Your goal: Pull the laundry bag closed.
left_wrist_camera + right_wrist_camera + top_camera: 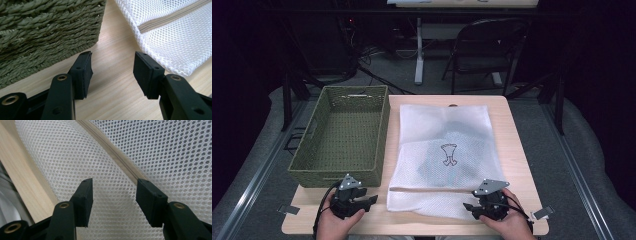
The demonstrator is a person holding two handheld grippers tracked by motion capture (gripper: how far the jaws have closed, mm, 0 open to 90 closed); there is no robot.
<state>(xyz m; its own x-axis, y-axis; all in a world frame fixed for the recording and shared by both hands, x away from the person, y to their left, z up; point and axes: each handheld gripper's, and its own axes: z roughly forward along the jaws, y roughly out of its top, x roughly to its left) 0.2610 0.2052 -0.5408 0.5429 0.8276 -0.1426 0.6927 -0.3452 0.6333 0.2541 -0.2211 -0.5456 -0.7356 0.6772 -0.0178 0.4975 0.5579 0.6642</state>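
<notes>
The table [512, 150] has a light wooden top with rounded corners, and everything here is told by its place on that table. At its near edge, on the left, the left gripper [371, 201] rests in a hand; in the left gripper view its two black jaws stand apart with only bare wood between the flat, square rubber pads [83, 72]. At the near edge on the right, the right gripper [468, 207] is held in the other hand over the near corner of the mesh bag [447, 125]. In the right gripper view its jaws are also apart, and the pads [85, 200] do not press on the mesh below them, so it grips nothing.

The mesh bag lies flat on the right half of the table, white, made of fine net with many small round holes. A beige zipper [427, 190] runs across it near the front, and something dark with a small printed figure shows through the net in the middle.

On the left half of the table stands a basket [307, 155], rectangular, woven of thick olive-green cord, just beside the bag.

Behind the table the room is dark, with a grey carpet floor, a folding chair [484, 50] and a white post [418, 50]
</notes>
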